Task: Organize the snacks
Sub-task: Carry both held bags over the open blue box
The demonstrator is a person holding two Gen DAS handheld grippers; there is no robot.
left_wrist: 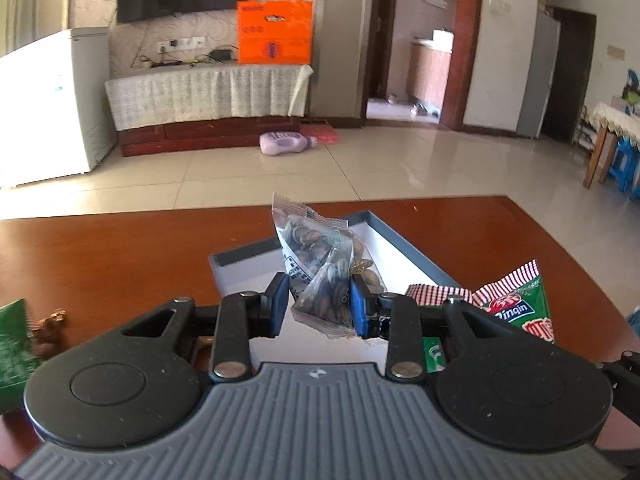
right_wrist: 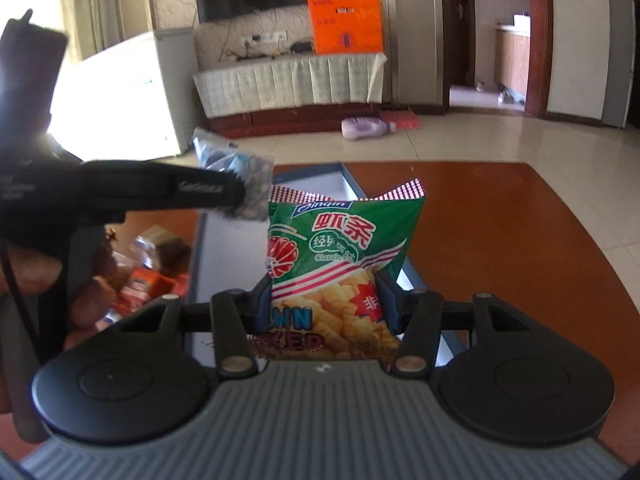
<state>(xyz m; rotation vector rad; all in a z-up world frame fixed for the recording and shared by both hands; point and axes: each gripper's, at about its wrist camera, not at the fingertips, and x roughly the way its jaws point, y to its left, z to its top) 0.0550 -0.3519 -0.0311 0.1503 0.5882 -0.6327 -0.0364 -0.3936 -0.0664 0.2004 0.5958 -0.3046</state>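
While raised over the open box (left_wrist: pixel 404 256) on the desk (left_wrist: pixel 120 248): left tool (left_wrist: pixel 320 300) clamped on seed packet (left_wrist: pixel 316 256), right tool (right_wrist: pixel 324 304) gripping green cracker bag (right_wrist: pixel 344 248). Box rims unobstructed; bare desk beyond far edge.

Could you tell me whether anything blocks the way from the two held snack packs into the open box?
Nothing visible does. The seed packet in the left gripper and the prawn cracker bag in the right gripper hang over the box, whose white floor shows bare.
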